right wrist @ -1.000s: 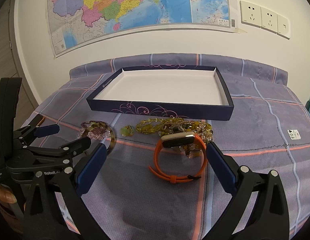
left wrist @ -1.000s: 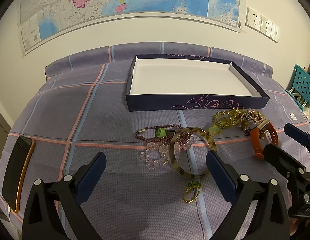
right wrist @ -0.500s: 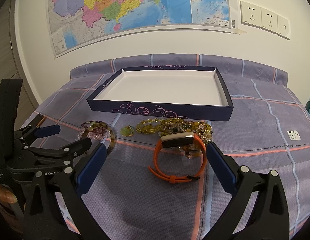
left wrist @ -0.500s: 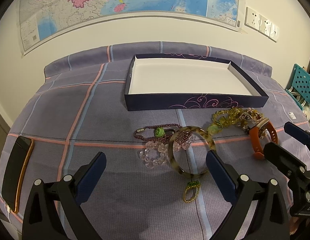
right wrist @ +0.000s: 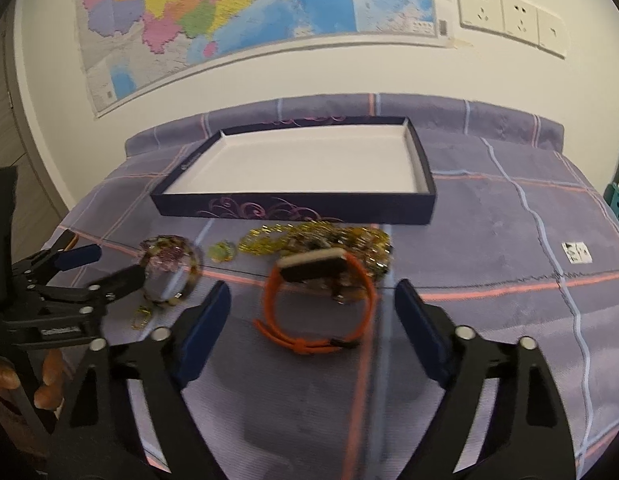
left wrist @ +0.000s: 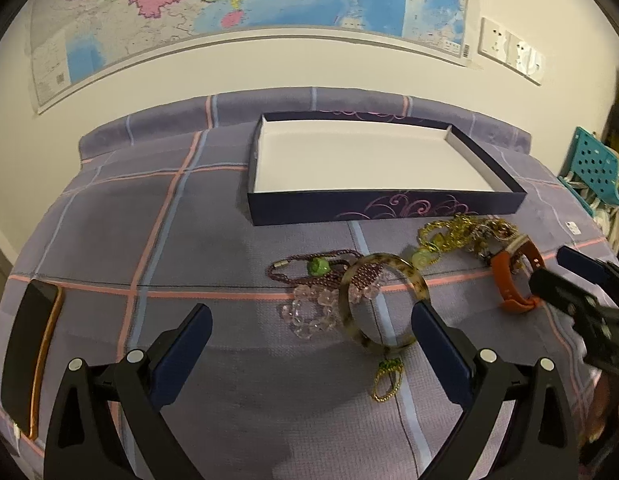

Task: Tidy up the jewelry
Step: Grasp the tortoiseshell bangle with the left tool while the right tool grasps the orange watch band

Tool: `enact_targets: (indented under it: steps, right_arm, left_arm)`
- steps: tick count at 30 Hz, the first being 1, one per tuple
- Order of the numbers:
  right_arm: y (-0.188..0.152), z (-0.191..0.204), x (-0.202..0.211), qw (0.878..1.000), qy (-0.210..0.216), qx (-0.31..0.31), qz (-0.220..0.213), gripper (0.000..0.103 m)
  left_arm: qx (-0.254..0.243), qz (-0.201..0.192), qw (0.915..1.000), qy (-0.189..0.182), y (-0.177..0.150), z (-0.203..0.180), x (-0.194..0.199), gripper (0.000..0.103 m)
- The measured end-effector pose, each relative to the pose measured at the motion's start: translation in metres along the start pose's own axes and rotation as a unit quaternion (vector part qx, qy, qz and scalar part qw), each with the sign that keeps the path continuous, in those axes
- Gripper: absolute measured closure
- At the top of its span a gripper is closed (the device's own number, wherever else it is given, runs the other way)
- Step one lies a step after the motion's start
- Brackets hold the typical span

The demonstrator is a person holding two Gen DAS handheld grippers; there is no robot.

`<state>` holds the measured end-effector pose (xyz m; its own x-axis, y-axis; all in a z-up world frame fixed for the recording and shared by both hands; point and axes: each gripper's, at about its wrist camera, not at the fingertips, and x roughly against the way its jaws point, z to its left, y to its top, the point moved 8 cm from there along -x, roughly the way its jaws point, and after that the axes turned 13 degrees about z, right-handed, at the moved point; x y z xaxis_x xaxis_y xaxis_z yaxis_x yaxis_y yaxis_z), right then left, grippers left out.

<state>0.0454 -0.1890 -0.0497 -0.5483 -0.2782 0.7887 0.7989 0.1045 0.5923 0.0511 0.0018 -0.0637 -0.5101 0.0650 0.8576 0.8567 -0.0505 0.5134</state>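
Observation:
My left gripper (left wrist: pixel 309 320) hangs open just short of a tortoiseshell bangle (left wrist: pixel 419 282). The bangle lies over a clear crystal bracelet (left wrist: pixel 309 314) and a purple bead bracelet (left wrist: pixel 293 266). A small gold ring (left wrist: pixel 387 380) lies near the front. An orange watch (right wrist: pixel 269 300) lies beside a heap of gold chains (right wrist: pixel 317 240). My right gripper (right wrist: pixel 313 300) is over the watch with its jaws closing. The strap sits just ahead of the pads, which do not touch it. An empty dark box (right wrist: pixel 293 210) with a white inside stands behind the jewelry.
A phone (left wrist: pixel 29 356) lies at the left edge of the purple checked cloth. A teal crate (left wrist: pixel 593 164) stands off the right side. The left gripper (right wrist: pixel 105 268) shows at the left of the right wrist view, with a person's fingers (right wrist: pixel 49 376) below it.
My right gripper has slid forward onto the orange watch and its jaws have narrowed. The left gripper and the jewelry have stayed put.

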Motion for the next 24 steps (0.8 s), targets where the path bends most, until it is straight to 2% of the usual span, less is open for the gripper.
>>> enact_targets:
  steps: [3,6,8,10,11,14,19,24]
  right_arm:
    - [-0.001,-0.008,-0.004,1.000,0.004,-0.010,0.008,0.026]
    - [-0.002,-0.013,-0.010,1.000,0.016,-0.016,0.019,0.033]
    - [-0.002,-0.014,-0.013,0.999,0.016,-0.016,0.024,0.035]
    - [-0.003,-0.016,-0.015,0.999,0.018,-0.017,0.027,0.036]
    - [-0.003,-0.015,-0.016,0.999,0.019,-0.017,0.029,0.038]
    - [-0.004,-0.015,-0.020,0.999,0.026,-0.014,0.038,0.050]
    - [-0.004,-0.015,-0.024,0.998,0.034,-0.014,0.044,0.068]
    - [-0.006,-0.019,-0.024,0.998,0.043,-0.021,0.051,0.079]
  left_arm:
    - [-0.008,0.004,0.9998,-0.019,-0.002,0.000,-0.002,0.008]
    - [-0.012,0.012,0.9990,-0.042,-0.002,0.000,-0.005,0.024]
    - [-0.013,0.018,0.9986,-0.048,-0.002,0.001,-0.007,0.040]
    - [-0.015,0.020,0.9983,-0.053,-0.002,0.000,-0.009,0.047]
    - [-0.017,0.021,0.9981,-0.056,-0.003,0.000,-0.008,0.055]
    - [-0.033,0.016,0.9975,-0.060,-0.003,-0.006,-0.006,0.070]
    - [-0.058,0.022,0.9955,-0.072,-0.002,-0.015,-0.007,0.078]
    - [-0.063,0.027,0.9956,-0.065,0.001,-0.015,-0.012,0.080]
